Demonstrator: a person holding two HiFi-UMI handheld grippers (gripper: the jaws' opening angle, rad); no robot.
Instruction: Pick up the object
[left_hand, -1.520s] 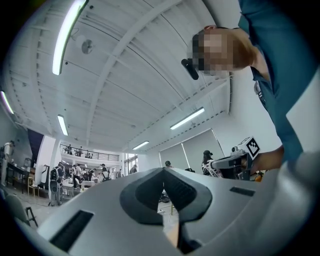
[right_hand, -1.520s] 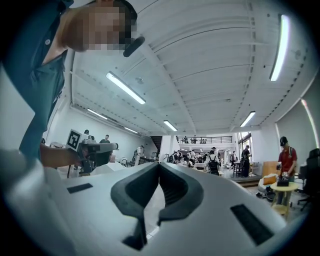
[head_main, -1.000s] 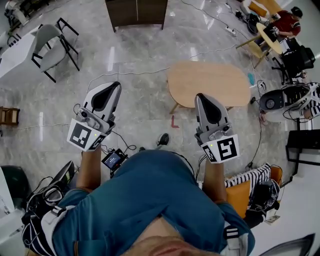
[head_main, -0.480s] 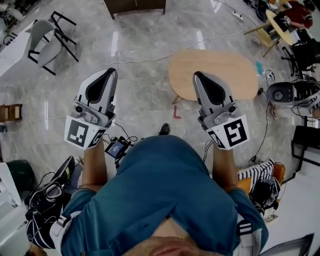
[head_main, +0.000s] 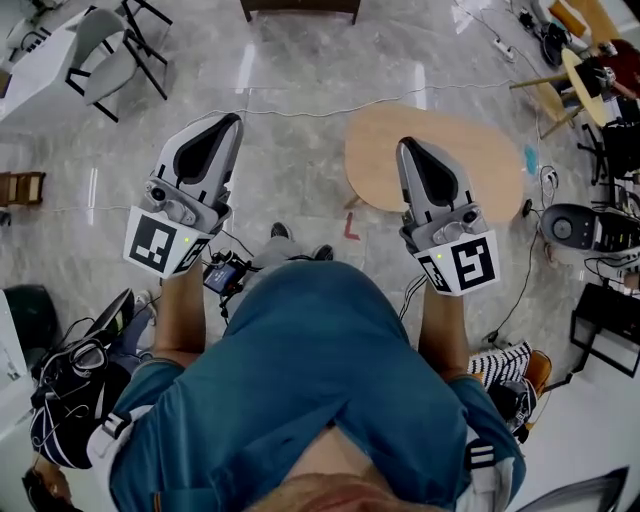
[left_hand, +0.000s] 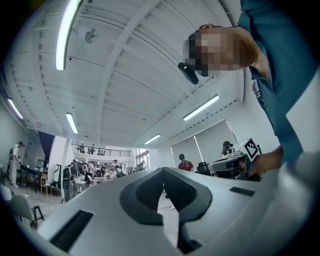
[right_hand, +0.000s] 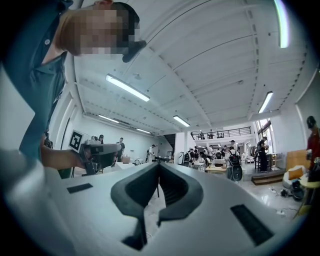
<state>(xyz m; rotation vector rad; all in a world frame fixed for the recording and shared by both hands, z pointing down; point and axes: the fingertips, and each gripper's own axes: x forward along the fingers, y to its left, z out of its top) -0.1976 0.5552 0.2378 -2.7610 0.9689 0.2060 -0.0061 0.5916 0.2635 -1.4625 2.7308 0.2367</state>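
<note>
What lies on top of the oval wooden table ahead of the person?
The wooden table shows nothing on its visible top. The right gripper covers a strip of its middle, so that part cannot be checked.

Ahead of you, an oval wooden desk stands on the grey marble floor, with a red mark on the floor beside its near leg. Up to your left, a grey chair sits beside a white table. A white cable crosses the floor.
</note>
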